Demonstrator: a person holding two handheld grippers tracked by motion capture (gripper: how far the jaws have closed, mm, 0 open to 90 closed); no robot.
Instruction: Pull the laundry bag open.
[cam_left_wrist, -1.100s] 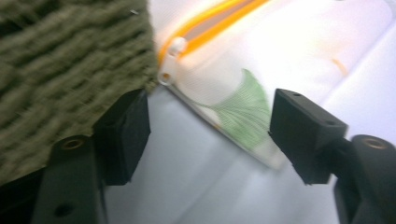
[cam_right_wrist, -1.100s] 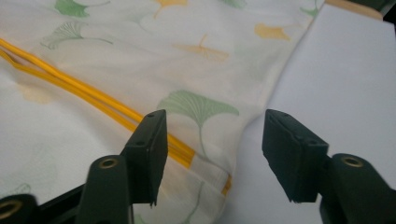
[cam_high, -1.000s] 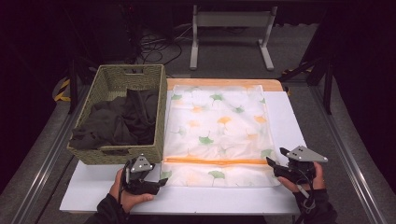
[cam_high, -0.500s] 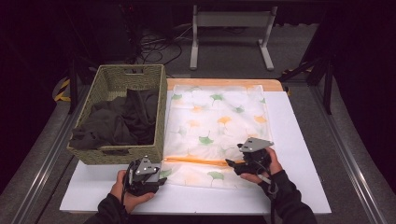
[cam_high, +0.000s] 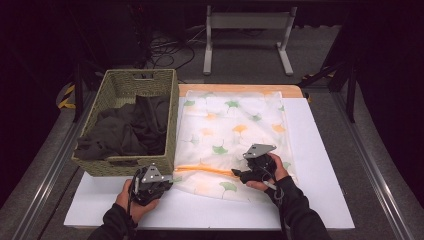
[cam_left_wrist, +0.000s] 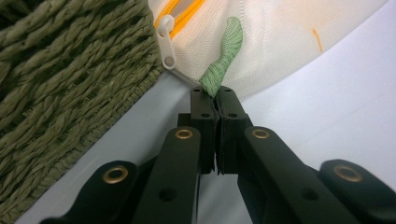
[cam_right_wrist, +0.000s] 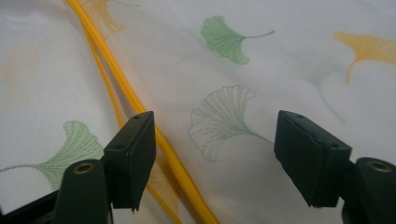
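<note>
A white mesh bag (cam_high: 232, 127) printed with ginkgo leaves lies flat on the white board (cam_high: 320, 165), its orange zipper (cam_high: 207, 170) running near the front edge. My left gripper (cam_high: 169, 184) sits at the bag's front left corner. In the left gripper view its jaws (cam_left_wrist: 215, 95) have just been closing and are shut on the bag's edge (cam_left_wrist: 224, 56), just below the white zipper pull (cam_left_wrist: 164, 39). My right gripper (cam_high: 237, 173) rests over the bag by the zipper. Its jaws (cam_right_wrist: 215, 158) stand open, lately a little wider, above mesh (cam_right_wrist: 261, 70) and zipper (cam_right_wrist: 135, 100).
A woven green basket (cam_high: 125, 80) holding dark clothes (cam_high: 130, 130) stands at the left, touching the bag's side; its wall (cam_left_wrist: 60, 79) is close beside my left gripper. Bare white board lies in front and to the right. A metal stand (cam_high: 247, 37) is behind the table.
My right gripper has moved left from the bag's right edge to the zipper near the middle. My left gripper has stayed at the corner and shut on the bag's edge.
</note>
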